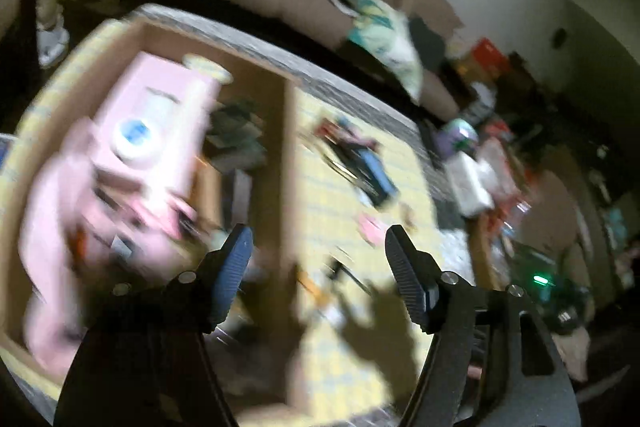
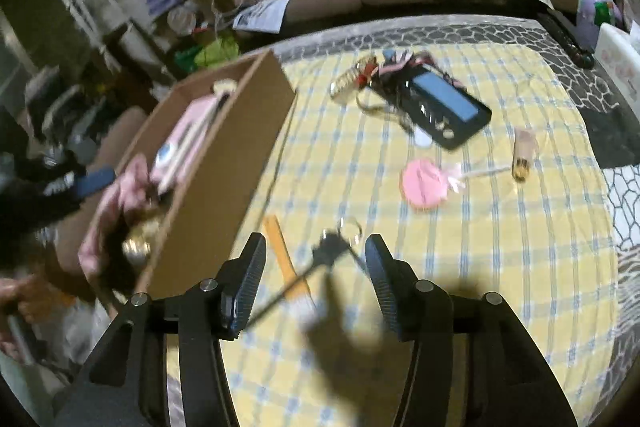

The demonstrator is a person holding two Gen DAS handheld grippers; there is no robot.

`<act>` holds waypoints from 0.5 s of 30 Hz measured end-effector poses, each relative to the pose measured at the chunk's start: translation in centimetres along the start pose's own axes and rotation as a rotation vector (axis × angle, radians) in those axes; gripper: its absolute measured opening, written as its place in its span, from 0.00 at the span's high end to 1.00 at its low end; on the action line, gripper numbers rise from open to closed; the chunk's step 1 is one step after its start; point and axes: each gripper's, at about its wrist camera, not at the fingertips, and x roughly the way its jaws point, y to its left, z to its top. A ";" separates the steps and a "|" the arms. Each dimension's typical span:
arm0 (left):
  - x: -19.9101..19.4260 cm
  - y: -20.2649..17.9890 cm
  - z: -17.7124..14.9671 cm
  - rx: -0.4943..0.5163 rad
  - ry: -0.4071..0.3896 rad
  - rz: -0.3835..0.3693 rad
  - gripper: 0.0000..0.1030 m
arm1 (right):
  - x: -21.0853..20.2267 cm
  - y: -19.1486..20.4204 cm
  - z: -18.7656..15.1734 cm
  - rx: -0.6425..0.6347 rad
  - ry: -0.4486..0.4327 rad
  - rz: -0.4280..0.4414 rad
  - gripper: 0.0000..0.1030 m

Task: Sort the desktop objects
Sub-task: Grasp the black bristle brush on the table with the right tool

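Cardboard box (image 2: 224, 163) sat on checked surface (image 2: 500, 247), holding pink case (image 1: 160, 131) and white round tin (image 1: 134, 139). Right of box: black calculator (image 2: 444, 107), long axis diagonal; pink lollipop (image 2: 424, 183), stick pointing away from box; orange-handled brush (image 2: 284, 259) close by box wall. Left gripper (image 1: 318, 267) over box edge, fingers spread, empty. Right gripper (image 2: 316, 275) above brush, fingers spread, empty. Left view blurred.

Wrist views above box (image 1: 286, 163) (shared)
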 end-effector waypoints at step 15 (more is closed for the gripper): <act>0.7 -0.8 -3.1 0.028 0.028 0.015 0.36 | 7.0 -1.5 -1.8 0.242 0.043 0.060 0.48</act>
